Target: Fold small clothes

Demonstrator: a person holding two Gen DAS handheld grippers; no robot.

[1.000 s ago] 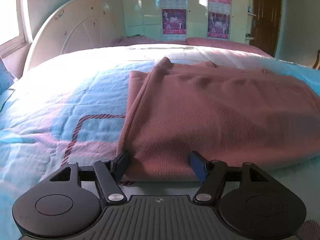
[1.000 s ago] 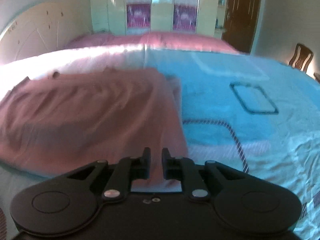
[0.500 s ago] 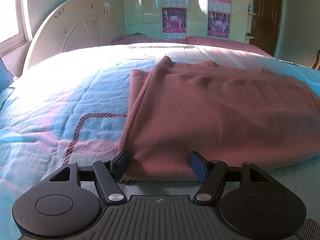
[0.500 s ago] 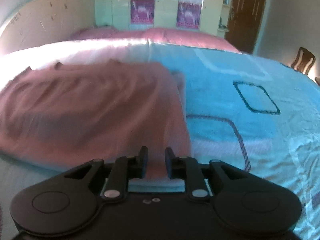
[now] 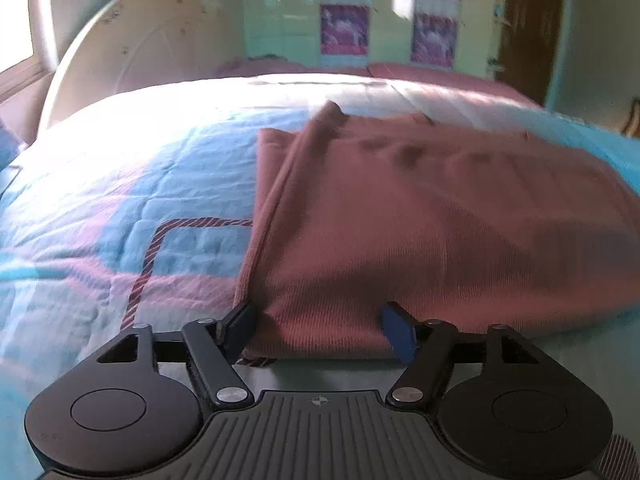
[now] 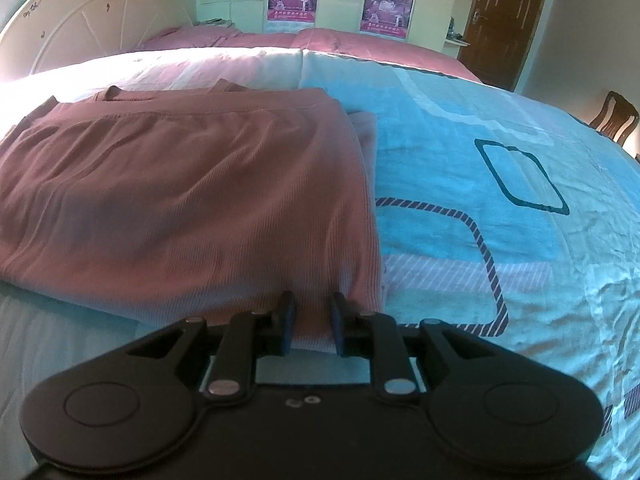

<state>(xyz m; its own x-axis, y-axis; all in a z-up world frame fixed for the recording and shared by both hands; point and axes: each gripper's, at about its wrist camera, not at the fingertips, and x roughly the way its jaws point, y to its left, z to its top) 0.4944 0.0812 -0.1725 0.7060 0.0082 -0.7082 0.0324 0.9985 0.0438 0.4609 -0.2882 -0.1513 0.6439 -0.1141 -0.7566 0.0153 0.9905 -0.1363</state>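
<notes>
- Since the earlier frames the right gripper (image 6: pixel 311 322) has parted its fingers a little; they were almost touching over the hem and now stand a narrow gap apart, with the near hem of the dusty-pink ribbed garment (image 6: pixel 192 196) lying between them, the pads not visibly pressing it.
- On the other side the left gripper (image 5: pixel 318 326) is easing wider; its fingers stand well apart, straddling the garment's near left corner (image 5: pixel 320 320) without pinching it.
- Folded flat, the garment lies on the blue-and-pink bedspread (image 6: pixel 460 160), its neckline toward the headboard (image 6: pixel 80 20).
- My reading: both hands have let go at the near hem, or are resetting for a fresh pinch.
- To do it well, take both near corners through all layers, lift evenly, carry the hem toward the neckline and lay it square.
- Uneven lifting would likely skew the side folds.
</notes>
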